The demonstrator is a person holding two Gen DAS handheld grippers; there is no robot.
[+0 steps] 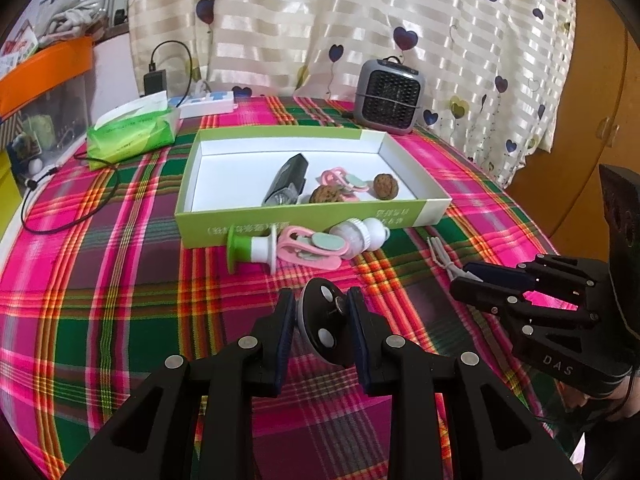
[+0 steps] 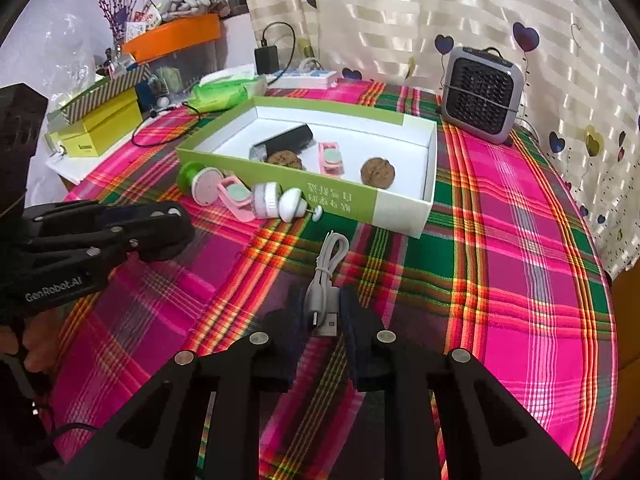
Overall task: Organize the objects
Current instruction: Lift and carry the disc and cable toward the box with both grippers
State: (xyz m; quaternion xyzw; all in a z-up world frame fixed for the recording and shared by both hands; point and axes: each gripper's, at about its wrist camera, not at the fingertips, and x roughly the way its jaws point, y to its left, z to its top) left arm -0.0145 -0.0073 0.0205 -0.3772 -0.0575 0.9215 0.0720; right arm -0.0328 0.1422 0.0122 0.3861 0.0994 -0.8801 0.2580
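Observation:
My left gripper (image 1: 322,312) is shut on a grey round disc with white dots (image 1: 320,320), held above the plaid cloth. My right gripper (image 2: 324,308) is shut on a coiled white USB cable (image 2: 326,276); it also shows in the left wrist view (image 1: 464,280). A green-and-white open box (image 1: 320,220) holds a black device (image 1: 286,180), a pink clip (image 1: 344,180) and two walnuts (image 1: 386,186). In front of the box lie a green-and-white tool (image 1: 250,248), a pink clip (image 1: 312,246) and a white brush head (image 1: 362,236).
A grey mini heater (image 1: 390,96) stands behind the box. A green tissue pack (image 1: 132,136), a power strip (image 1: 204,104) with a black charger and cables sit at the back left. Yellow boxes (image 2: 100,128) and an orange-lidded bin (image 2: 172,40) stand beyond the table's left edge.

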